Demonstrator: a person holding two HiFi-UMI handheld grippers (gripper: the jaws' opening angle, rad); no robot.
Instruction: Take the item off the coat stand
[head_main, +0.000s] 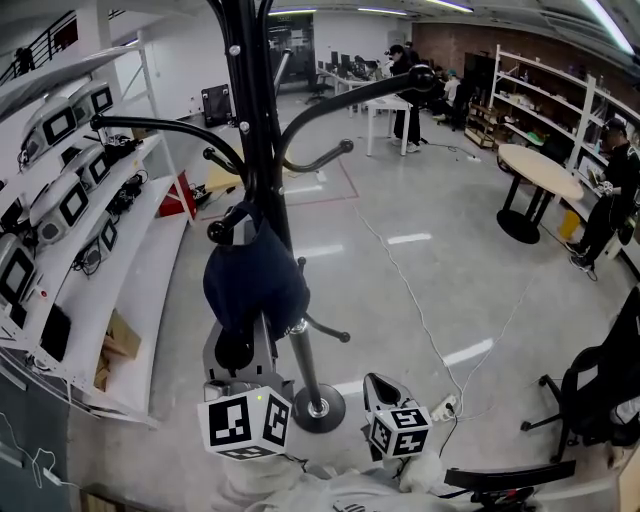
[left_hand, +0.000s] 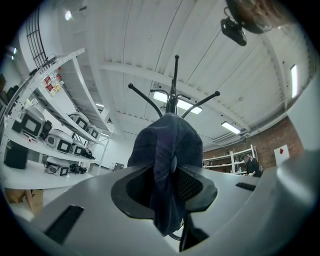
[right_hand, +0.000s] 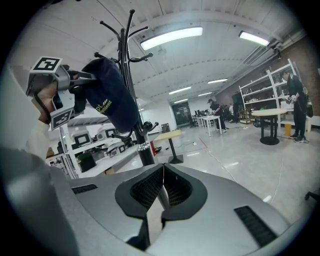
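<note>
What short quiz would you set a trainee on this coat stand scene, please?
1. True or false: the right gripper is shut with nothing between its jaws.
2. What sits between the jaws of the left gripper? A: a cable. B: a dark blue cap. C: nothing.
3. Fill in: the cap hangs on the black ____.
Key: 1 true; 2 B; 3 coat stand.
</note>
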